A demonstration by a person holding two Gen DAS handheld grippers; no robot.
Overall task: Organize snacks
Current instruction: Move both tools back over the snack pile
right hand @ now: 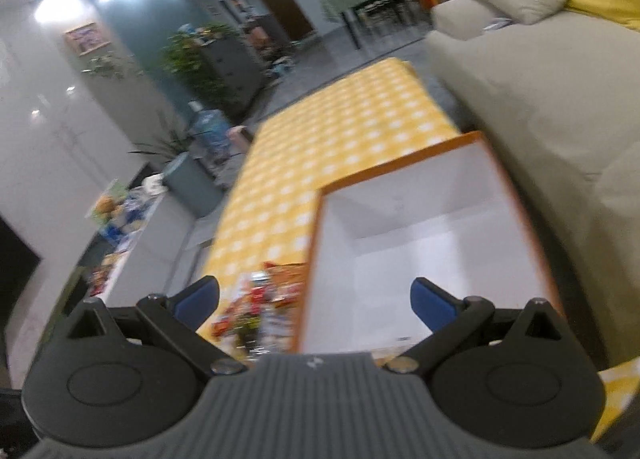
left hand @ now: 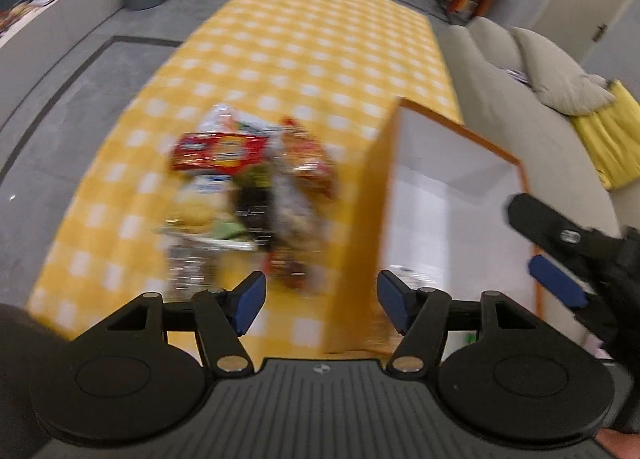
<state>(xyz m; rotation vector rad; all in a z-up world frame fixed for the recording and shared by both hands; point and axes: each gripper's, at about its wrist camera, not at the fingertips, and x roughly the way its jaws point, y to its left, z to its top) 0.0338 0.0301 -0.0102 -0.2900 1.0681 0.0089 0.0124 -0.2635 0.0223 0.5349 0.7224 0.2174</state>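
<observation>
The snack packets lie in a loose heap on the yellow-checked surface, ahead of the left gripper and a little to the left of its fingers; in the right wrist view the same heap sits between the right gripper's fingers, low and close. Both views are blurred, so individual packets are hard to tell apart — a red one on top, an orange-red one beside it, darker and clear-wrapped ones below.

By the look of them these are light, crinkly film bags: soft, slippery, apt to slide off one another, and whatever is inside probably crushes easily. A pinch on a sealed edge or a flat corner should hold better than a squeeze across the puffed middle.

The orange box with white inner walls stands just right of the heap, touching or nearly so — I cannot tell which. Its far part looks bare; something small shows at its near edge, too blurred to name.

Both grippers are spread wide, the right gripper too, gripping nothing.
</observation>
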